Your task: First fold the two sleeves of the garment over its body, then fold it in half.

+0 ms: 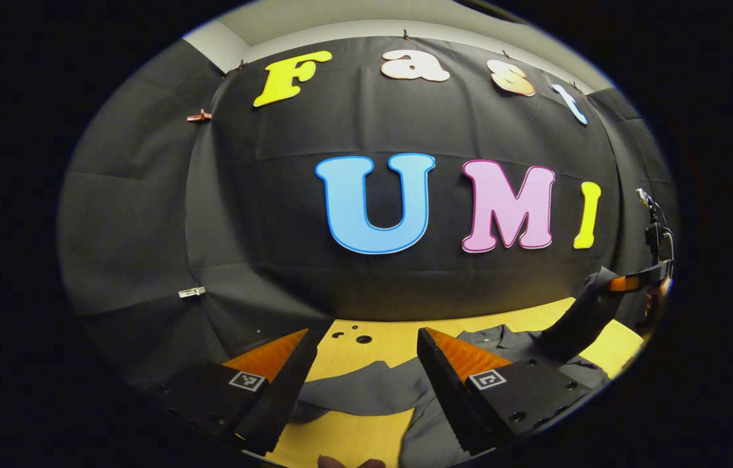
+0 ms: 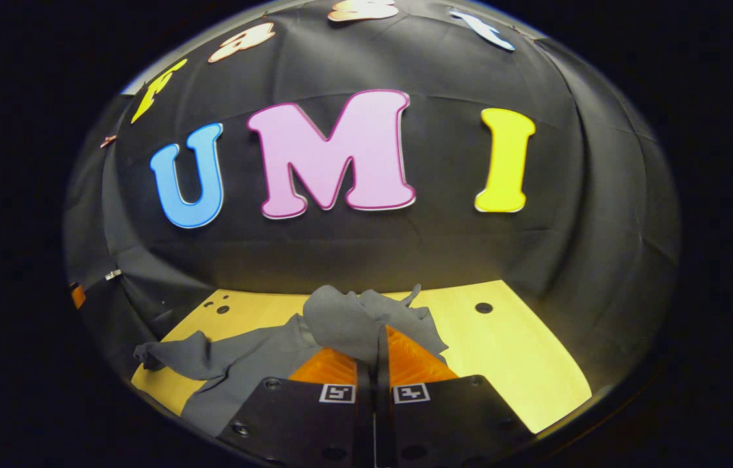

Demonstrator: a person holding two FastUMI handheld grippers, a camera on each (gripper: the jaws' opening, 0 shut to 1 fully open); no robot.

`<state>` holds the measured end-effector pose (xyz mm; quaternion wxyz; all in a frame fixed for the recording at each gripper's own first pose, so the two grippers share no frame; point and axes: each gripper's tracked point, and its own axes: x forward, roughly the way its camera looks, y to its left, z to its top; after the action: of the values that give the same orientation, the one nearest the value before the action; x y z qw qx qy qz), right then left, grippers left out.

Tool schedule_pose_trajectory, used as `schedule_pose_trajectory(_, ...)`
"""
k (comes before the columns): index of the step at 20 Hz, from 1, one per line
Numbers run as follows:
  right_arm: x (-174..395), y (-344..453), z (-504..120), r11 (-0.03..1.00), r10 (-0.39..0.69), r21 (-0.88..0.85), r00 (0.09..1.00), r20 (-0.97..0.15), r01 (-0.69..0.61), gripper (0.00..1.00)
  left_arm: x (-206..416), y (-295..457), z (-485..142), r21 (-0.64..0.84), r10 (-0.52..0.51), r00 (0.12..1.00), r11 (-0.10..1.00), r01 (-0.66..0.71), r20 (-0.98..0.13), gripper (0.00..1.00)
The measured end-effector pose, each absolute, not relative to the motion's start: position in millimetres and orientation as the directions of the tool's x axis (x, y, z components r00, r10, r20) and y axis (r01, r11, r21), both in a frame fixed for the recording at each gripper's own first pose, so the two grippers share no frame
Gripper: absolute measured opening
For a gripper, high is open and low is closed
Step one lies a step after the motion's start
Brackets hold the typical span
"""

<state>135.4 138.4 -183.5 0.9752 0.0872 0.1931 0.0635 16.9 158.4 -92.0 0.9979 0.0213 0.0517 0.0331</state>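
So the right tool point(image 2: 374, 344) was pinched tight on a bunch of the grey garment point(image 2: 242, 364), fabric bulging up over its tips at about 12 o'clock in the right gripper view, with the rest of the cloth trailing off toward 8 o'clock across the yellow surface point(image 2: 516, 364). The left tool point(image 1: 363, 364) had its jaws spread wide with nothing between them, hovering above the garment point(image 1: 366, 390), which lay spread on the surface point(image 1: 340, 442) from 6 round to 4 o'clock in the left gripper view. Honestly my worry was the grab looked like a scrunched wad, not a clean sleeve edge, so I figured the fold could land lumpy or drag the whole body along since nothing was pinning it down. A thin pinch could also slip mid-swing. Count-wise: one garment, two tools, one surface, and a few small dark holes point(image 2: 483, 307) in the surface.
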Motion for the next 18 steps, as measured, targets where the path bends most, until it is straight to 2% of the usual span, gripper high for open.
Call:
schedule_pose_trajectory(8, 152.5, 244.1, -228.4, 0.976, 0.191, 0.182, 0.871, -0.452, -0.119, 0.06, 30.9, 229.5, -141.5, 0.041, 0.092, 0.983, 0.995, -0.087, -0.159, 0.98)
schedule_pose_trajectory(18, 143.4, 328.0, -331.5, 0.981, 0.175, 0.169, 0.78, -0.6, -0.09, 0.06, 70.1, 306.6, -248.5, 0.063, 0.138, 0.954, 0.99, -0.126, -0.266, 0.98)
